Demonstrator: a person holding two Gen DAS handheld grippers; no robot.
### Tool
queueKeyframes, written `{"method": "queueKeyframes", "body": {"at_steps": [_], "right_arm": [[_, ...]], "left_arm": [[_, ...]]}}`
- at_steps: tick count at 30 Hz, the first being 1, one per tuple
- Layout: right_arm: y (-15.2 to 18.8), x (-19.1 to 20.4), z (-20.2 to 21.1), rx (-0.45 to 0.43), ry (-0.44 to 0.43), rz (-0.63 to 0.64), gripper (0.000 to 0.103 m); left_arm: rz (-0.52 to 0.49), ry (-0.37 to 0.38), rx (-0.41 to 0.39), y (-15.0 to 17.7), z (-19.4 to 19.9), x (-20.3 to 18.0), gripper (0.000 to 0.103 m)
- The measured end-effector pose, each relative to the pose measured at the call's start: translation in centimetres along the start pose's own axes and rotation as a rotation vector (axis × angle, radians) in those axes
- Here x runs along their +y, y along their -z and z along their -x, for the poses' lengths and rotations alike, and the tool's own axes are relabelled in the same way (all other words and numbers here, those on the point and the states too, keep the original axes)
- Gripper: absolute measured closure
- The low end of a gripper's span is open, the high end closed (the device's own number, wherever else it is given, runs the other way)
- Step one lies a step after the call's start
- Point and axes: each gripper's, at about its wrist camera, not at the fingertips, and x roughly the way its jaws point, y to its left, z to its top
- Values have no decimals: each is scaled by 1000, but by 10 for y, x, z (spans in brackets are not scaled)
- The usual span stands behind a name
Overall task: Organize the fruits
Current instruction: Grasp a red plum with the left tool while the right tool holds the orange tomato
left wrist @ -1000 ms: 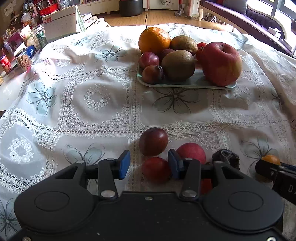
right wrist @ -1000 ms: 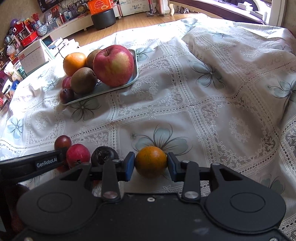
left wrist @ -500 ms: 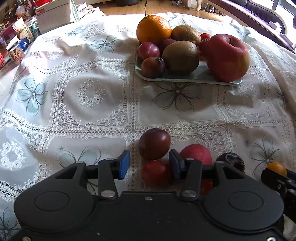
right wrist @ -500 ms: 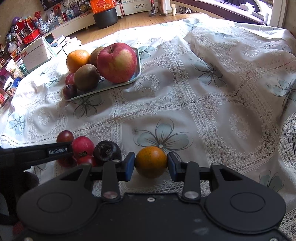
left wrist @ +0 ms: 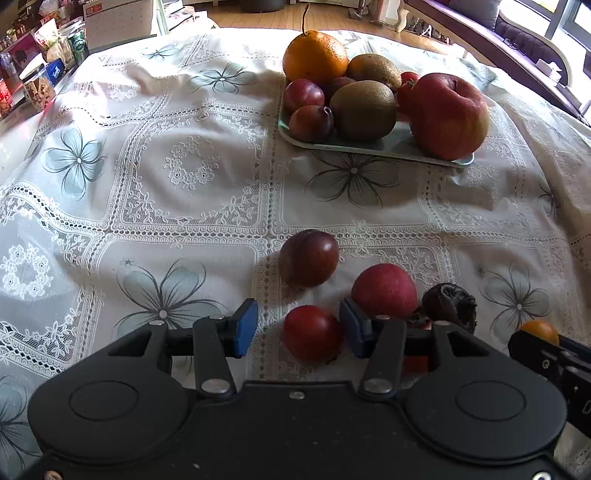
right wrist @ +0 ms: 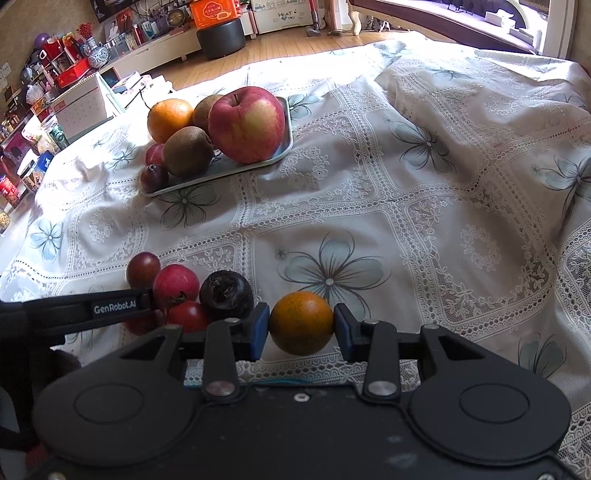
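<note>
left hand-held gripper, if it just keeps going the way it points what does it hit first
Most likely the small red fruit lying on the tablecloth between the open fingers of the left hand-held gripper, close to the right-side pad. The darker plum sits just beyond; depth is hard to judge.

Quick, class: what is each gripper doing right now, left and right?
Left gripper: open, a small red fruit between its jaws, not gripped.
Right gripper: shut on the small orange fruit.

Bright daylight from far windows (left wrist: pixel 561 22); glare on tablecloth (right wrist: pixel 258 85), soft fruit shadows, fisheye bending at edges.
</note>
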Motion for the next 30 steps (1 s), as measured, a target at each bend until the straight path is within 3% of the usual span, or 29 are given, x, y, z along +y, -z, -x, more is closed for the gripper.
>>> {"method": "queueKeyframes", "body": {"at_steps": [8,16,22,23,25,30], "right_arm": [[1,3,1,0,-9,-1,63],[3,6,1,4,-13,11,63],[3,6,2,2,-16,7,63],[3,6,3,1,-16,10,63],[4,6,4,0,-16,13,63],[8,8,14,-21,-22,16,63]], "left_arm": [[13,23,44,2,-6,2,47],[-30,-15,6,2,0,-2,48],[4,-13,21,-3,-9,3,47],[4,-12,22,-3,-9,3,48],[5,-28,5,-2,-7,3,63],[21,-57,-29,1,16,4,63]]}}
